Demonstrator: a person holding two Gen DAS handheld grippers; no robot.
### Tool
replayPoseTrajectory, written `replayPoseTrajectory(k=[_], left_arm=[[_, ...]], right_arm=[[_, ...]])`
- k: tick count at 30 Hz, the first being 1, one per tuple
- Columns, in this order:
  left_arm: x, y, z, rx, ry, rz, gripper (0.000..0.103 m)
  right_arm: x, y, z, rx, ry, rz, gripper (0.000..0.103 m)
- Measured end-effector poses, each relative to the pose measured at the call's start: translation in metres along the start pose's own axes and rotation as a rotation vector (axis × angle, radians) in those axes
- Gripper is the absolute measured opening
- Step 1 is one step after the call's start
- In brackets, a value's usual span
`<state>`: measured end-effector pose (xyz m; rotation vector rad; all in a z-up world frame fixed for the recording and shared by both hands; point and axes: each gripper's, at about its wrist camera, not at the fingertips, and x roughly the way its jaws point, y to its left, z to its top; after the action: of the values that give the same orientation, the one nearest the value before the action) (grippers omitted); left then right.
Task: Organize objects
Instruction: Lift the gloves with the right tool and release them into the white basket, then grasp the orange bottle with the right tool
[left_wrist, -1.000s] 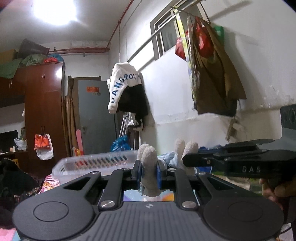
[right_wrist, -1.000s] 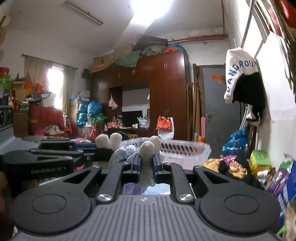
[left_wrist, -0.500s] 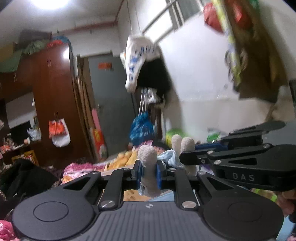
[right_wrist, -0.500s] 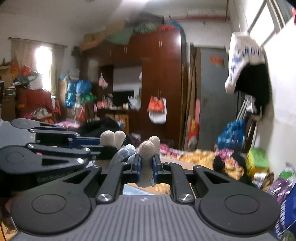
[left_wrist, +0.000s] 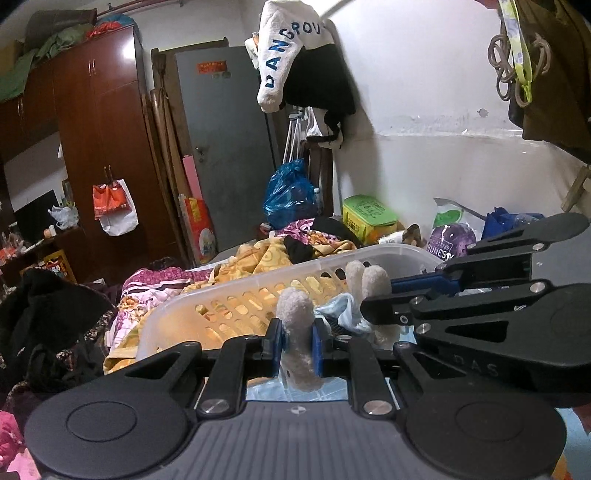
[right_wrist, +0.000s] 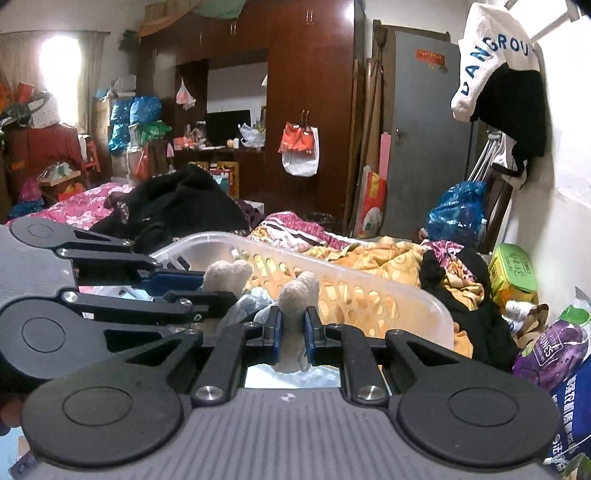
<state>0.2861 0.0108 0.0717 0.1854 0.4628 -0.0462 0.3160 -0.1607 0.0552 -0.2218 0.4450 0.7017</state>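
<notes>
Ok, both tools clamped tight: left tool and right tool each pinching fuzzy plush. Basket at 12 o'clock; I'd clear rim before releasing.

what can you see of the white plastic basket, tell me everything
The white plastic basket is long, translucent, with rounded corners and slotted side walls, and yellow bedding shows through them. It sits tilted across the cluttered bed, just beyond the fuzzy cloth held by the left hand-held gripper and right hand-held gripper. Its inside is mostly hidden.
</notes>
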Motion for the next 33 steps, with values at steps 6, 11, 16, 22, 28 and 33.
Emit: replayPoseTrajectory(k=[6,11,16,22,28,33], left_arm=[[-0.002,0.006,-0.003,0.003,-0.059,0.078,0.057],[-0.053,0.016,-0.023,-0.031,-0.165,0.061,0.085],[-0.135,0.017,-0.087,-0.069,-0.305,0.099,0.092],[-0.185,0.005,-0.179,-0.116,-0.345,0.064,0.094],[-0.169,0.003,-0.205,-0.095,-0.277,0.041,0.094],[-0.156,-0.004,-0.214,-0.063,-0.241,-0.022,0.094]], right_arm=[[-0.013,-0.012,0.002,0.051,-0.007,-0.024,0.045],[-0.079,-0.021,-0.026,0.072,-0.162,-0.060,0.103],[-0.152,-0.028,-0.108,0.153,-0.245,0.010,0.103],[-0.167,-0.034,-0.179,0.263,-0.224,0.060,0.103],[-0.140,-0.028,-0.173,0.222,-0.159,0.045,0.103],[-0.131,-0.016,-0.176,0.171,-0.139,0.059,0.098]])
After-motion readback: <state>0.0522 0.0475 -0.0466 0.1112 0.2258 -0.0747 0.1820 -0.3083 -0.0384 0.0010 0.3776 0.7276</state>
